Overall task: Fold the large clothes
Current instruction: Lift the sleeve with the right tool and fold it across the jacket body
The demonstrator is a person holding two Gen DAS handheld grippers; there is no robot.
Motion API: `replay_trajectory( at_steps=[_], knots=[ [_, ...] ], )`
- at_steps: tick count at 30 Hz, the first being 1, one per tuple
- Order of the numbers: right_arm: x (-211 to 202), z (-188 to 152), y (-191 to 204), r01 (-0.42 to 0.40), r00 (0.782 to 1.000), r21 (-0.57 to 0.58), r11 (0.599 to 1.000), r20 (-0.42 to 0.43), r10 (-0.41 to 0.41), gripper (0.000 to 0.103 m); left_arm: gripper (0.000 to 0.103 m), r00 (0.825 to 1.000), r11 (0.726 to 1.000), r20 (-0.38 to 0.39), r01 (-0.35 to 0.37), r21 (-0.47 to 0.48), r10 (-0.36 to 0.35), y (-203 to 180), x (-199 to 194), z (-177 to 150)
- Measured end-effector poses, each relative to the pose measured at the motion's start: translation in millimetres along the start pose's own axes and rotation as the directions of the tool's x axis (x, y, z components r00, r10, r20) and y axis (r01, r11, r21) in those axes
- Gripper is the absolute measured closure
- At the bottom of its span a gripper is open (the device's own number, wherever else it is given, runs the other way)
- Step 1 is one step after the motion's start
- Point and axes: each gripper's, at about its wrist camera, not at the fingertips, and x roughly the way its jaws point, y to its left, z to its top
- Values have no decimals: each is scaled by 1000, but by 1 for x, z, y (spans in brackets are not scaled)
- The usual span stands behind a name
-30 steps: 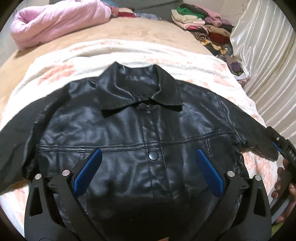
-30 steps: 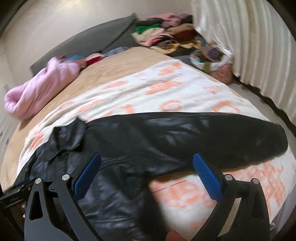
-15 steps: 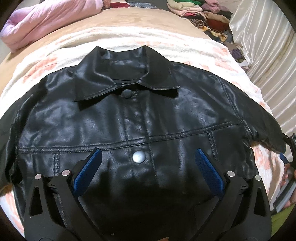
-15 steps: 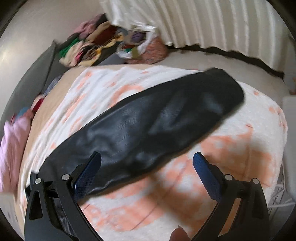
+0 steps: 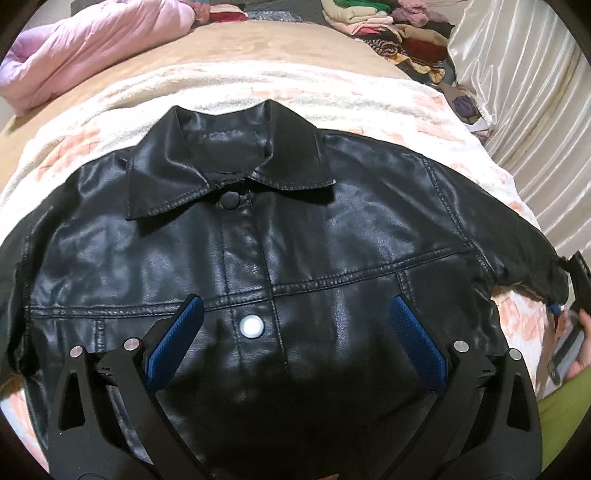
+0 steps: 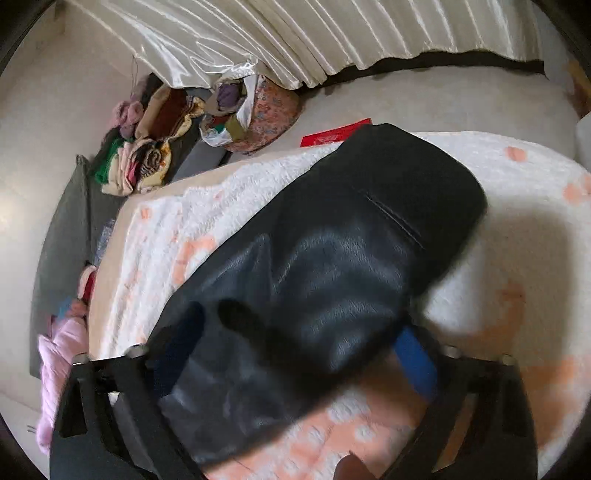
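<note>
The jacket (image 5: 280, 258) lies front up and buttoned on my blanket (image 5: 258, 88), collar toward the far edge of the bed (image 5: 258, 40), and its sleeve (image 6: 351, 240) stretches out toward the bed's right edge. My left gripper (image 5: 295, 332) hangs over the jacket's lower front with its jaws wide apart and nothing between them, a silver snap (image 5: 251, 326) showing in the gap. My right gripper (image 6: 303, 350) has the sleeve lying between its jaws; they have just been closing on it, but the picture is blurred and I cannot tell if the pads press the leather yet. In the left view my right hand (image 5: 576, 347) shows at the sleeve's cuff. A pink quilt (image 5: 92, 55) lies at the far left corner, a pile of clothes (image 5: 388, 26) at the far right, a curtain (image 5: 517, 92) along the right side.
</note>
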Motion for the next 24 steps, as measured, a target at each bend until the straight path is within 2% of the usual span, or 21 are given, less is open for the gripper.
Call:
replay_trajectory(
  at_steps=[2, 4, 5, 11, 15, 18, 21, 23, 24],
  knots=[
    [-1, 6, 1, -29, 999, 9, 1000, 17, 29, 66, 9, 1000, 1000, 0, 0, -1, 0, 2, -3, 1],
    [-5, 10, 7, -95, 995, -8, 995, 22, 95, 84, 9, 1000, 1000, 7, -1, -5, 1, 5, -7, 2],
    [-11, 12, 12, -122, 992, -32, 992, 35, 123, 89, 9, 1000, 1000, 10, -5, -5, 5, 6, -9, 3],
    [-48, 27, 51, -278, 952, -161, 947, 87, 295, 94, 9, 1000, 999, 27, -12, -38, 13, 20, -21, 9],
    [-82, 27, 99, -351, 915, -310, 884, 88, 394, 95, 9, 999, 998, 41, -4, -61, 7, 27, -35, 12],
    [-107, 13, 151, -411, 880, -431, 803, 42, 473, 95, 9, 998, 997, 55, 5, -75, 0, 34, -47, 15],
    [-127, -7, 190, -452, 852, -516, 727, -7, 524, 96, 9, 997, 993, 61, 43, -112, -37, 45, -58, 19],
    [-144, -29, 223, -504, 809, -578, 642, -56, 585, 96, 9, 996, 989, 71, 60, -135, -50, 53, -67, 23],
    [-148, -35, 232, -515, 798, -594, 618, -69, 599, 96, 9, 995, 985, 72, 82, -151, -72, 56, -72, 25]
  ],
)
